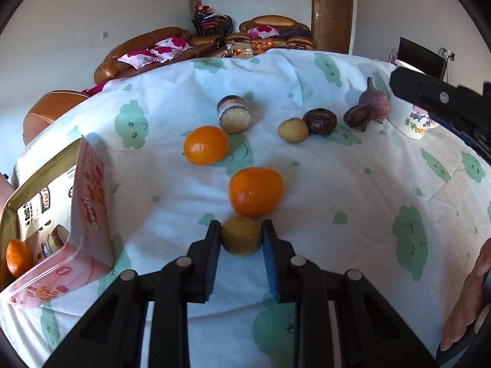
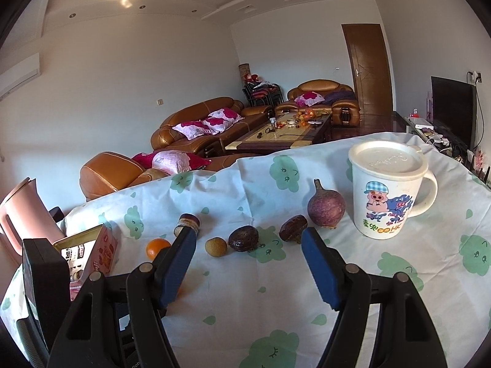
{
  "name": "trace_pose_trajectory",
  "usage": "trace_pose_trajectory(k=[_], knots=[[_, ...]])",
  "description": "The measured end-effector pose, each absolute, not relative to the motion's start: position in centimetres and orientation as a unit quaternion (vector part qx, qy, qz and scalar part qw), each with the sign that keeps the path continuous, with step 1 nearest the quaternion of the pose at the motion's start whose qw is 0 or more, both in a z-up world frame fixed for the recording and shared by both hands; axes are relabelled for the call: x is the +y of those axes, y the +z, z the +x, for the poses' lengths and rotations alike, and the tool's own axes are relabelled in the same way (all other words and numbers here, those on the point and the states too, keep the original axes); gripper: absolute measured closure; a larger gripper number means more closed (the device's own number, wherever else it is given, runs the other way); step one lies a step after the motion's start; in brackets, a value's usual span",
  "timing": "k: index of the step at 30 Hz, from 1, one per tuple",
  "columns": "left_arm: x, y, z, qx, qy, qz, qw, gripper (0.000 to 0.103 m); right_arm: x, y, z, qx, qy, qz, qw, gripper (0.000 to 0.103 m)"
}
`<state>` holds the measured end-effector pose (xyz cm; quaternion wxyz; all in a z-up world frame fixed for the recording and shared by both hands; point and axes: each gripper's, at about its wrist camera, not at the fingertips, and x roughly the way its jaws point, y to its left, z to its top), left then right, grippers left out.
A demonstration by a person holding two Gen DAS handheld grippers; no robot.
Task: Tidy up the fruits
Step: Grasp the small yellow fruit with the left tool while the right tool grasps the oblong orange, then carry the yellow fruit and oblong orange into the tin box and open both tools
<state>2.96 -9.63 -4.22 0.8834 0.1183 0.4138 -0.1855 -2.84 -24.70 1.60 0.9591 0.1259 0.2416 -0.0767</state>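
Left gripper (image 1: 241, 236) is shown pinching a small tan round fruit (image 1: 241, 235) on the surface (image 1: 337, 184); the open box (image 1: 61, 214) lies at nine o'clock, nearest this hand. Right gripper (image 2: 248, 242) is held spread, empty.

Quick tally from my end: I counted three oranges, one near the middle of the cloth (image 1: 255, 195), one further back (image 1: 205, 145) and one sitting in the pink box (image 1: 18, 257). Two small yellowish round fruits (image 1: 241, 235) (image 1: 293, 129), two dark wrinkly ones (image 1: 319, 121) (image 1: 357, 116), one purple fruit with a stem (image 1: 374, 102). One layered cake piece (image 1: 234, 114), one pink box (image 1: 92, 202), one lidded cartoon mug (image 2: 387, 188), one pink jug (image 2: 23, 214).
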Motion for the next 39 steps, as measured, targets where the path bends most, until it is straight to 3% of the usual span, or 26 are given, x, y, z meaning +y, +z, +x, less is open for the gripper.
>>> trace_pose_trajectory(k=[11, 26, 32, 36, 39], knots=[[-3.8, 1.4, 0.2, 0.28, -0.202, 0.065, 0.936, 0.075, -23.1, 0.2, -1.7, 0.271, -0.043, 0.106, 0.956, 0.03], [6.8, 2.7, 3.3, 0.261, -0.138, 0.014, 0.955, 0.075, -14.3, -3.9, 5.1, 0.409, 0.019, 0.081, 0.909, 0.031], [8.2, 2.1, 4.0, 0.267, -0.128, 0.023, 0.955, 0.075, -13.5, -4.5, 5.8, 0.431, -0.005, 0.048, 0.901, 0.058], [8.9, 1.9, 4.1, 0.27, -0.115, 0.031, 0.955, 0.074, -13.2, -3.9, 5.1, 0.415, -0.021, 0.034, 0.909, 0.06], [9.8, 2.1, 4.4, 0.27, -0.107, 0.026, 0.957, 0.074, -12.4, -2.0, 3.5, 0.358, -0.018, 0.043, 0.932, 0.06]])
